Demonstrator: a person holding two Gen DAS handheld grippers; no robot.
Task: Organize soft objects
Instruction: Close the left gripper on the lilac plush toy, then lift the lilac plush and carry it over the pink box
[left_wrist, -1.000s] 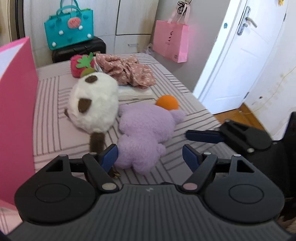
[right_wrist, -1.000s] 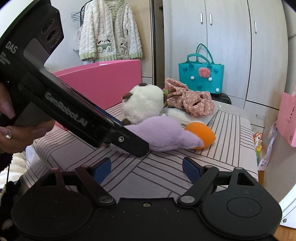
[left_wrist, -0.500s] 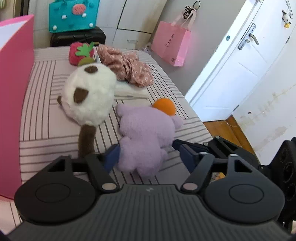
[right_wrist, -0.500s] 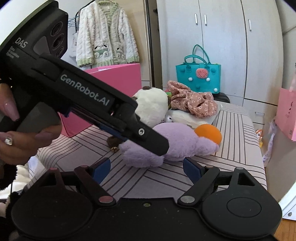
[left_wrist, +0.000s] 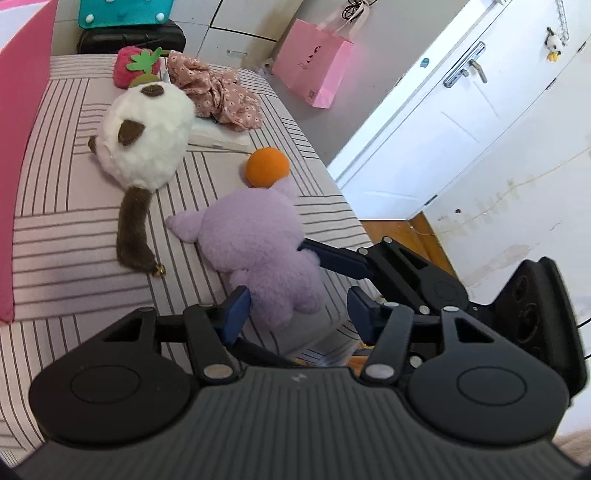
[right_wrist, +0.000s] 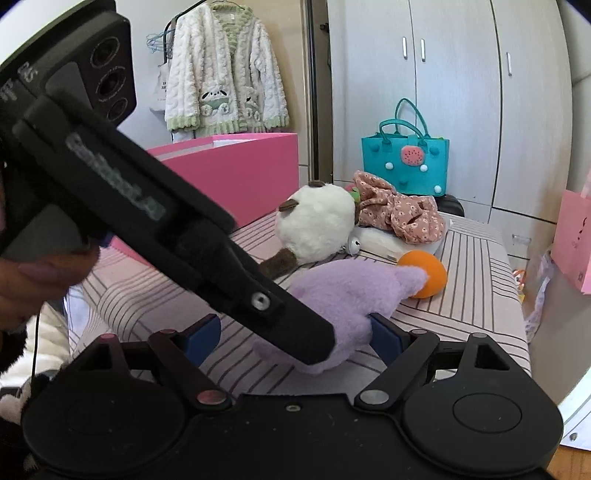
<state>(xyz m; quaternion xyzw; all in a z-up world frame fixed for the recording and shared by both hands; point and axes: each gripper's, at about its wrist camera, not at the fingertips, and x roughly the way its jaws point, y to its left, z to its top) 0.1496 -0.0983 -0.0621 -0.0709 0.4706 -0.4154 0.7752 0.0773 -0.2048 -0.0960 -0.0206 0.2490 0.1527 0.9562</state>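
A purple plush toy (left_wrist: 258, 251) lies on the striped bed (left_wrist: 74, 229) near its right edge, with an orange ball (left_wrist: 266, 167) at its far end. My left gripper (left_wrist: 300, 308) straddles the plush's near end, its jaws closing. The left pad touches the fur and a gap remains at the right pad. My right gripper (right_wrist: 293, 334) is open at the same end of the purple plush (right_wrist: 354, 291), and one of its fingers (left_wrist: 332, 258) touches the toy's side. The left gripper (right_wrist: 314, 347) crosses the right wrist view diagonally.
A white plush with brown ears (left_wrist: 144, 140), a strawberry plush (left_wrist: 136, 66) and a floral cloth (left_wrist: 218, 92) lie further back. A pink box (left_wrist: 22, 147) stands at the left. A teal bag (right_wrist: 404, 162), a pink paper bag (left_wrist: 317, 70) and a white door (left_wrist: 443, 122) lie beyond the bed.
My left gripper rolled and came over the purple plush while its jaws narrowed around it. The plush now lies nearer the right gripper, which stayed put and open.
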